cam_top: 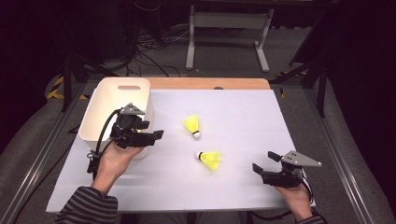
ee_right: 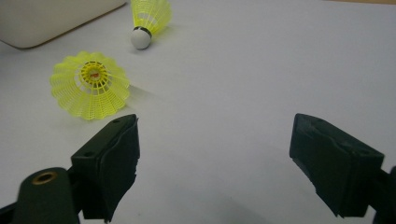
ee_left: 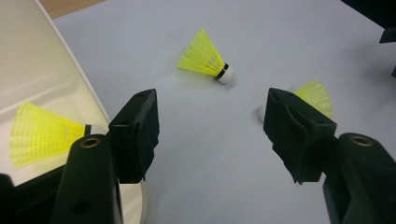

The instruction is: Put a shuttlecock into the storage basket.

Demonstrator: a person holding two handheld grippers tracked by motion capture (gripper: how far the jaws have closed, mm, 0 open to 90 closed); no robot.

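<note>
The work in hand looks like gathering yellow shuttlecocks into the white bin (cam_top: 100,105) at the table's (cam_top: 252,121) far left corner. One shuttlecock (ee_left: 39,133) already lies inside the bin, seen in the left gripper view just past the near wall. Two more lie on the table, well apart from the bin: the farther shuttlecock (cam_top: 192,126) with its cork toward the person, and the nearer shuttlecock (cam_top: 210,159) with its cork pointing left toward the bin.

The left tongs (cam_top: 156,135) hang by the bin's near right corner, jaws wide apart with nothing between them. The right tongs (cam_top: 265,161) rest low at the table's right side, also spread wide and empty, aimed toward the nearer shuttlecock.

The main risk, as I judge it, is the grab itself. The skirts are light, springy plastic; a squeeze across the flared end would likely crush or bend it, and a pinch near the rounded cork may squirt the thing sideways out of the pads. Either shuttlecock could also roll in an arc when nudged, so a low, sliding approach may push it away instead of catching it. The left tongs sit close to the bin's wall, and a careless swing could knock the bin and shift it. If both hands go for the same shuttlecock, the tongs may collide
</note>
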